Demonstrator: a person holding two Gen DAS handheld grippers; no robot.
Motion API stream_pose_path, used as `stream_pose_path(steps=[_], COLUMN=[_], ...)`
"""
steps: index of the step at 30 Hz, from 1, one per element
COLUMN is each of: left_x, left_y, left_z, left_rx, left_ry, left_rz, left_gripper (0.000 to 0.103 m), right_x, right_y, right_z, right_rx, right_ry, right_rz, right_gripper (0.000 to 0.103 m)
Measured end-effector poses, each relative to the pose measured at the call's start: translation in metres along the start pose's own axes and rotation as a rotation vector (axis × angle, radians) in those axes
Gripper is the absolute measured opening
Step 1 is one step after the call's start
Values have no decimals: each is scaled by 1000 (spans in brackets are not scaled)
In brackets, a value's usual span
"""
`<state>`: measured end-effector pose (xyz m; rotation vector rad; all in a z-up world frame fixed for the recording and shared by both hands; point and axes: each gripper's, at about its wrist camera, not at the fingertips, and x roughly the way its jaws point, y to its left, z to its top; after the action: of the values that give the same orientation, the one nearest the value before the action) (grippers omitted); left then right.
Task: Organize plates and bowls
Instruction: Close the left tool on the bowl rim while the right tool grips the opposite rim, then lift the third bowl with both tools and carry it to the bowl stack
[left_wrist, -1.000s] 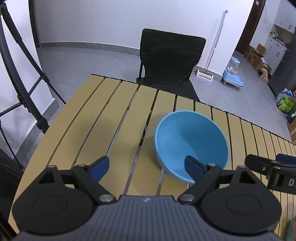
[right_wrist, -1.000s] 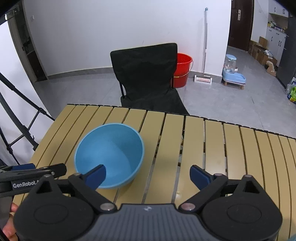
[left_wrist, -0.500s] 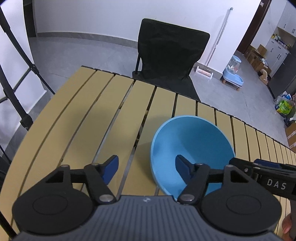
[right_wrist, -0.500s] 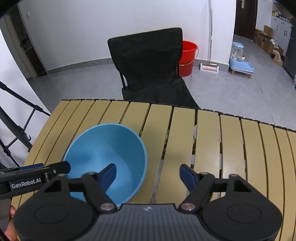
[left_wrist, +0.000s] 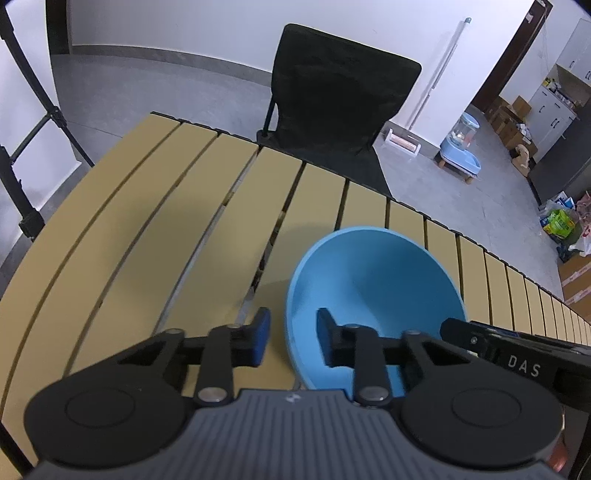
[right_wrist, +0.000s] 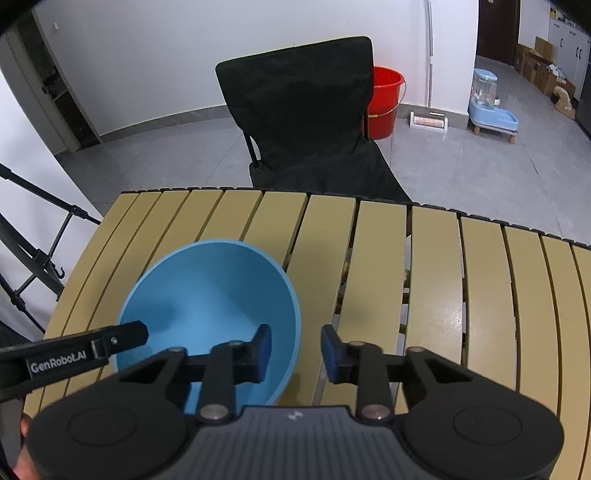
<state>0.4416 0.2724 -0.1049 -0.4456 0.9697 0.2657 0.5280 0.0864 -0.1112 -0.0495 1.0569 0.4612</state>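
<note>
Both grippers have come down and their jaws have just been closing: left gripper (left_wrist: 291, 339) and right gripper (right_wrist: 295, 350) each straddle opposite rims of the blue bowl (left_wrist: 373, 295), narrowed but not visibly pinching. Uneven closing could tip the bowl on the slatted surface (left_wrist: 147, 229).

A home: pet feeder (right_wrist: 493, 101), red bucket (right_wrist: 384, 101), folding chair (right_wrist: 306, 114), kitchen cabinets (left_wrist: 557, 107).

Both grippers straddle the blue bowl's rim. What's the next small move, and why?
Probably finish closing both. The left gripper and right gripper have just been closing, each with the wall of the blue bowl between its fingers, yet a gap shows beside them. Lifting before they pinch would likely leave the bowl on the table.
</note>
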Motion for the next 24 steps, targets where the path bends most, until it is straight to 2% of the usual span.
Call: stream_pose_path(steps=[2, 5, 9, 13, 24], left_x=[1, 2, 4, 7, 5], left_y=[-1, -2, 0, 1, -4], left_z=[-1, -1, -1, -1, -4], left_rx=[-1, -7, -17, -26, -15], left_ry=[0, -1, 8, 14, 10], left_rz=[-6, -1, 8, 12, 25], left_gripper=[18, 17, 12, 8, 8], right_x=[1, 2, 6, 8, 6], right_y=[-1, -1, -2, -4, -3], right_z=[-1, -1, -1, -3, -7], right_rx=[2, 13, 26, 45, 44], right_ry=[4, 10, 17, 20, 10], right_rz=[1, 11, 10, 22, 19], right_gripper=[23, 16, 14, 7, 7])
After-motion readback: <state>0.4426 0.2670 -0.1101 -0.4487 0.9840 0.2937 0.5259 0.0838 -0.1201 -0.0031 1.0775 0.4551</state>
